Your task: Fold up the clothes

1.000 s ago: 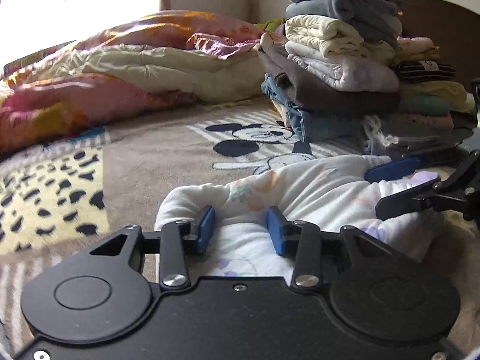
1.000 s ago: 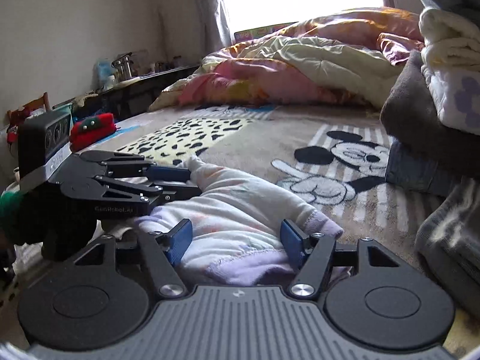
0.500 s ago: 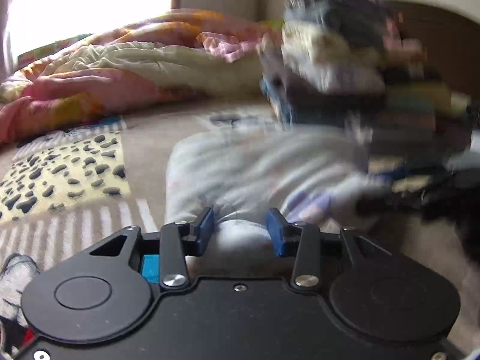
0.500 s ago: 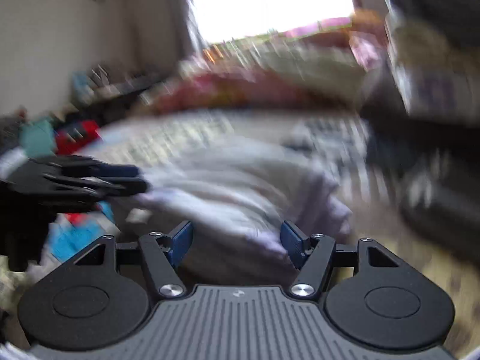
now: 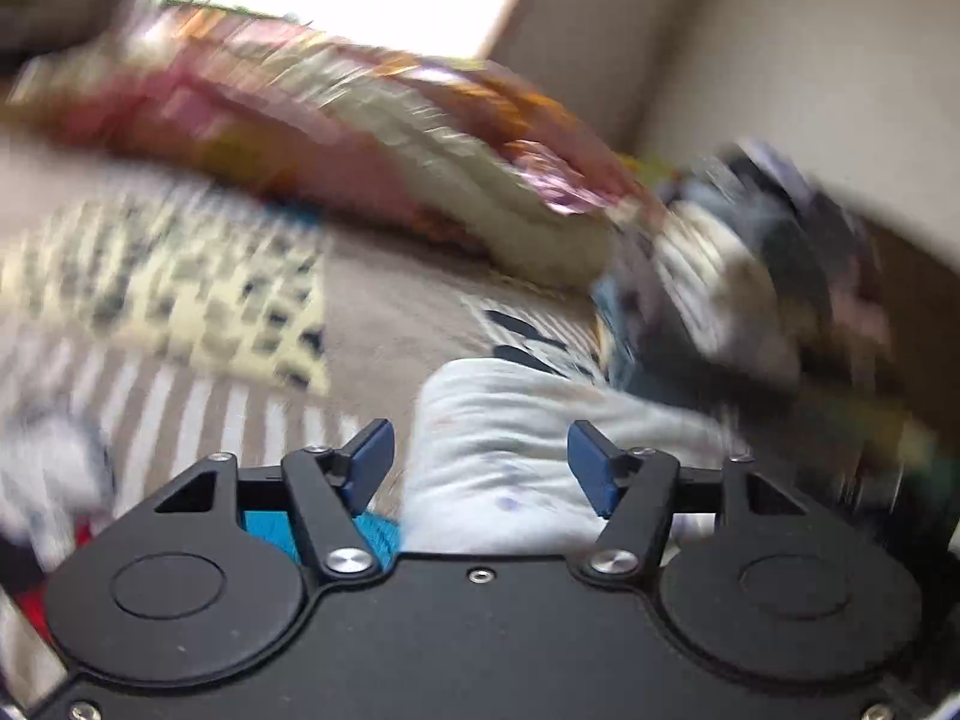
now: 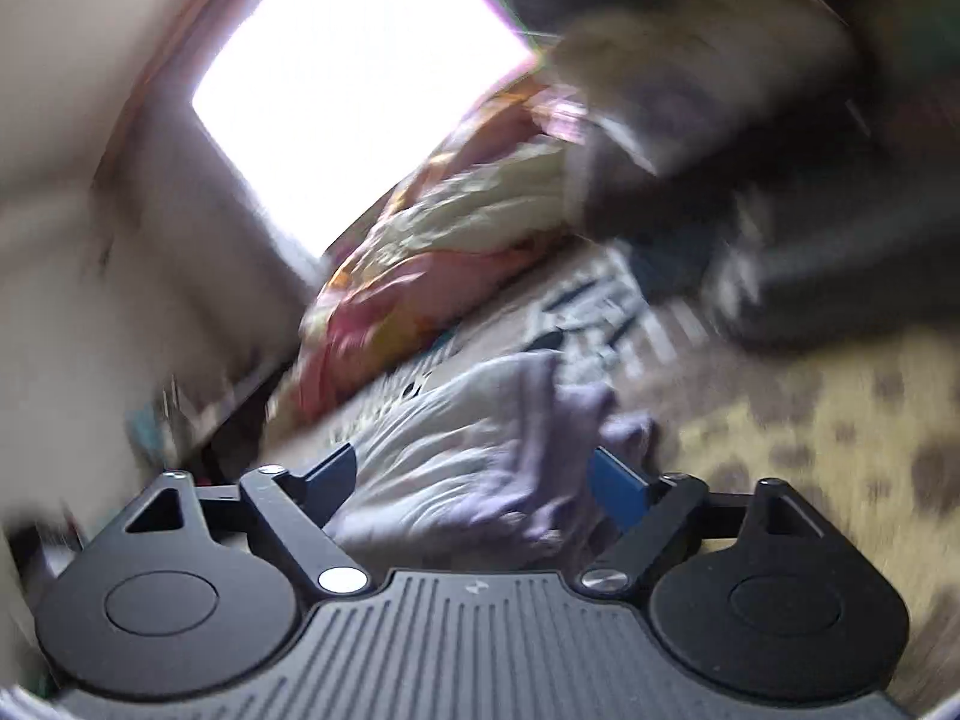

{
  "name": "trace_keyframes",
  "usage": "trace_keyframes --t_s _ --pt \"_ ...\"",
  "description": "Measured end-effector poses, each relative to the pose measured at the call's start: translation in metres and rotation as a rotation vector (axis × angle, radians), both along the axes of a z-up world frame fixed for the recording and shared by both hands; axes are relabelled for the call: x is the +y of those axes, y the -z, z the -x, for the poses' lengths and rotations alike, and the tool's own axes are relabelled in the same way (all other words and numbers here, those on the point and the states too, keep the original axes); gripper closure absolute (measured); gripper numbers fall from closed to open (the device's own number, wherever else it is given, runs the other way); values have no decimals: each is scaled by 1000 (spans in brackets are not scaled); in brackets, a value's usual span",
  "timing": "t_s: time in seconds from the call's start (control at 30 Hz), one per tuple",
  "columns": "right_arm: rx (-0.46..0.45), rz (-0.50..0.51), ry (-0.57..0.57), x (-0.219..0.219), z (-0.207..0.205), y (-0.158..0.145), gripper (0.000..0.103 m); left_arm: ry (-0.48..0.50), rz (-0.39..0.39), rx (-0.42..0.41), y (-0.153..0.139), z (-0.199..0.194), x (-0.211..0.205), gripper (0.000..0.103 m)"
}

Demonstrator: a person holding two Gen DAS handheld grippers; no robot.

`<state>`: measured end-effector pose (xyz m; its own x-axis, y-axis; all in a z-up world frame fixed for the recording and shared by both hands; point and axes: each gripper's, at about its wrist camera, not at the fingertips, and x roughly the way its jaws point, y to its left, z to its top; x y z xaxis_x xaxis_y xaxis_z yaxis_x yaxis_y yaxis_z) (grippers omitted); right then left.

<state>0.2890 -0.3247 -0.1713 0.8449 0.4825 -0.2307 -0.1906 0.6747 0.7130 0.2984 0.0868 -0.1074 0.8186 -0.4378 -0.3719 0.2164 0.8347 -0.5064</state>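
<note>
A small folded white garment with lilac trim [image 5: 498, 420] lies on the patterned bed cover [image 5: 384, 312]. My left gripper [image 5: 480, 468] straddles its near end. Its jaws are opening, and the blue pads [image 5: 372, 462] stand clear of the cloth. In the right wrist view the same garment [image 6: 456, 450] lies between the jaws of my right gripper [image 6: 477, 480]. These jaws are opening wide too, and their pads do not press on the fabric. Both views are tilted and blurred by motion. Neither gripper shows in the other's view.
A tall stack of folded clothes [image 5: 750, 276] stands on the bed just beyond the garment and looms at the upper right [image 6: 750, 120]. A crumpled pink and cream quilt [image 5: 360, 120] lies under the bright window [image 6: 360, 72]. Something blue [image 5: 372, 531] shows under the left gripper.
Both grippers' jaws have spread apart and let go of the garment. Both views have rolled sharply and blurred. Each gripper has dropped out of the other's view.
</note>
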Motion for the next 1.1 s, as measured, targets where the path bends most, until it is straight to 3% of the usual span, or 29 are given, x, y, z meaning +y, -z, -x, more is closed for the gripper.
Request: trace_keyframes --t_s 0.13,0.2,0.27,0.33,0.4,0.47,0.53,0.73,0.93,1.1 --pt "104 -111 56 -12 -9 16 15 -33 251 171 31 -21 21 39" --pt "115 -156 51 -14 -14 19 11 0 332 215 39 -28 20 39" --pt "127 -182 36 -12 -21 22 10 21 360 248 44 -33 15 39" --pt "140 -175 15 -6 -28 24 10 28 344 285 49 -36 8 40" --pt "156 -77 -12 9 -36 21 12 34 290 286 49 -37 -1 40" --pt "156 14 -47 26 -40 20 21 43 269 288 46 -37 -7 41" --pt "145 28 -70 35 -40 22 33 37 242 270 46 -35 -11 48" --pt "103 -76 -99 28 -36 25 46 20 271 231 38 -24 -15 58" --pt "26 -152 -108 10 -26 7 47 17 269 161 12 1 -36 58" --pt "-52 -178 -74 -24 -14 -9 47 72 275 118 -5 5 -63 58"
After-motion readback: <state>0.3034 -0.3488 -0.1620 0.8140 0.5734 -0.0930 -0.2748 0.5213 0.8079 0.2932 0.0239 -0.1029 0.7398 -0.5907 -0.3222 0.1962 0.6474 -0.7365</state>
